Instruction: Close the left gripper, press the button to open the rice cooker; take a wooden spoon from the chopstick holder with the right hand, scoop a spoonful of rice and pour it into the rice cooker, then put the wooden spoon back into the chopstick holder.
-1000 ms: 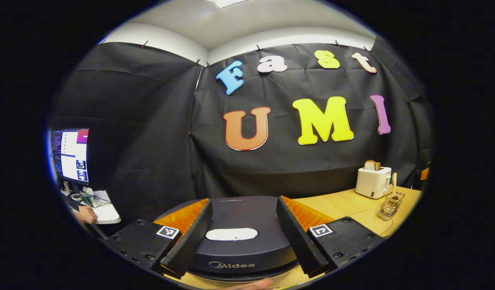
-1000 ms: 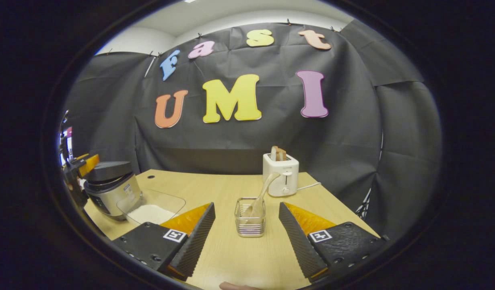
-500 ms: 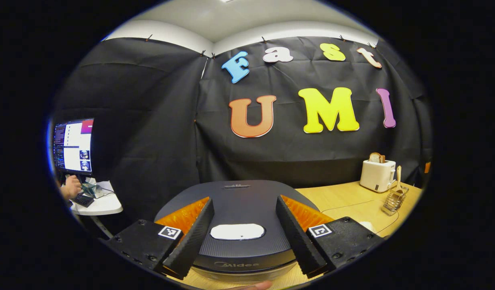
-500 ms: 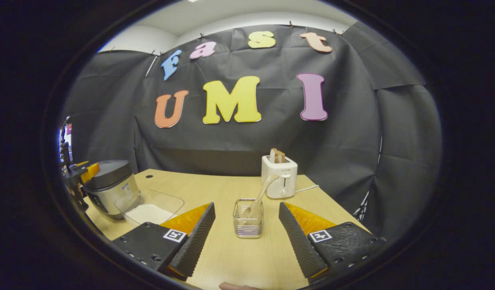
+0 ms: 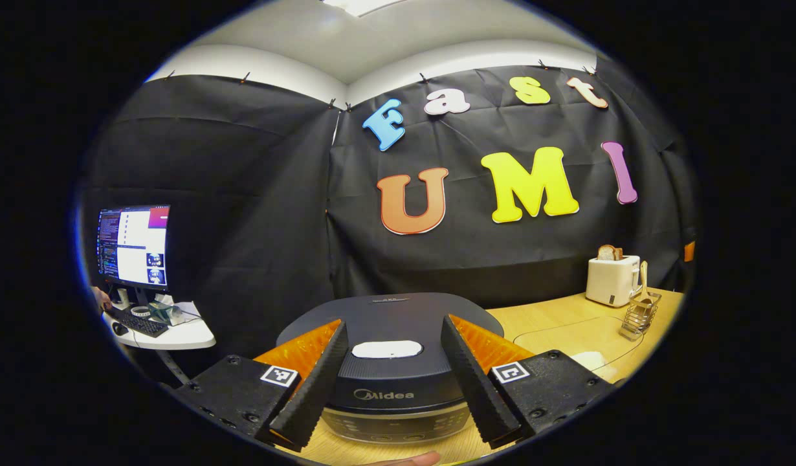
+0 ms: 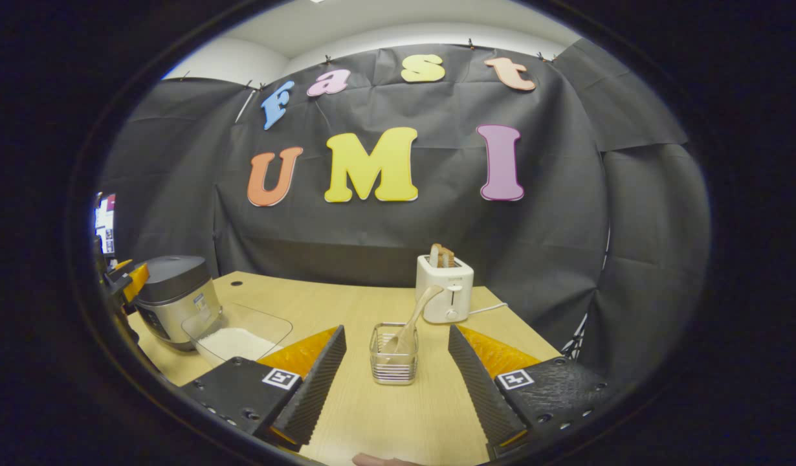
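The rice cooker (image 5: 398,388) stands right in front of my left gripper (image 5: 393,323), its dark lid down and its white lid button (image 5: 386,349) showing between the open fingers, which touch nothing. In the right gripper view the cooker (image 6: 171,301) is at the far left, with the left gripper (image 6: 123,278) beside it. My right gripper (image 6: 396,330) is open above the table, a little short of the wire chopstick holder (image 6: 393,362). The wooden spoon (image 6: 414,317) leans in the holder. A clear container of white rice (image 6: 239,336) sits next to the cooker.
A white toaster (image 6: 444,291) with bread stands behind the holder near the back of the wooden table (image 6: 346,304). In the left gripper view a monitor (image 5: 132,246) and a small white side table (image 5: 171,333) are at the left, beyond the booth.
My left gripper has drawn back from the cooker, so its front panel now shows. The right gripper has backed off slightly from the holder. Both stay open.
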